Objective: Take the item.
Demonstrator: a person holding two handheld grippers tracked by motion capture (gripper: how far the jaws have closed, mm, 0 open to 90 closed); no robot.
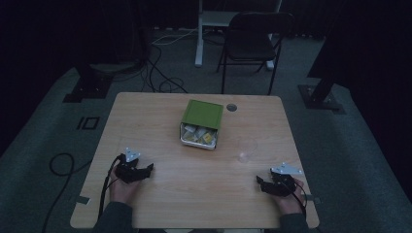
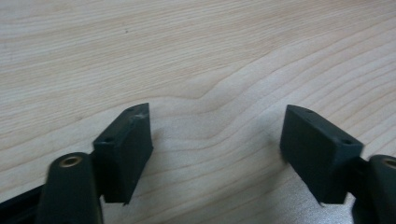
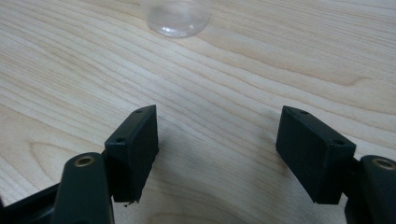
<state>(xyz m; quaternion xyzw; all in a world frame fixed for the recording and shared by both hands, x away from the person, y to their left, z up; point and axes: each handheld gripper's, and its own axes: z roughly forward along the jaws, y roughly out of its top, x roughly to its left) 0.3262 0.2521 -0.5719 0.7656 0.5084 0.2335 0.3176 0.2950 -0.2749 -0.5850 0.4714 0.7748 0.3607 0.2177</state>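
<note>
We see a green-lidded tin (image 1: pixel 201 124) sitting near the middle of the wooden table (image 1: pixel 194 194), a little toward the far edge, its lid tilted back so the open front faces us. Inside lie small packets in white and yellow — too small for us to read any label or writing on them. The tin lies well apart from both grippers, ahead of them and between them.

Just right of the tin stands a clear glass (image 1: pixel 244 149), upright on the table; in the right gripper view its rounded base (image 3: pixel 177 17) shows ahead of the jaws, near but not touching.

Our left gripper (image 1: pixel 136 167) rests low at the near left of the table, its jaws spread wide over bare wood (image 2: pixel 196 56) with nothing between them. Our right gripper (image 1: pixel 275 184) sits at the near right — jaws likewise spread, holding nothing.

Beyond the table, on the dim floor, stands a dark folding chair (image 1: pixel 252 41).
</note>
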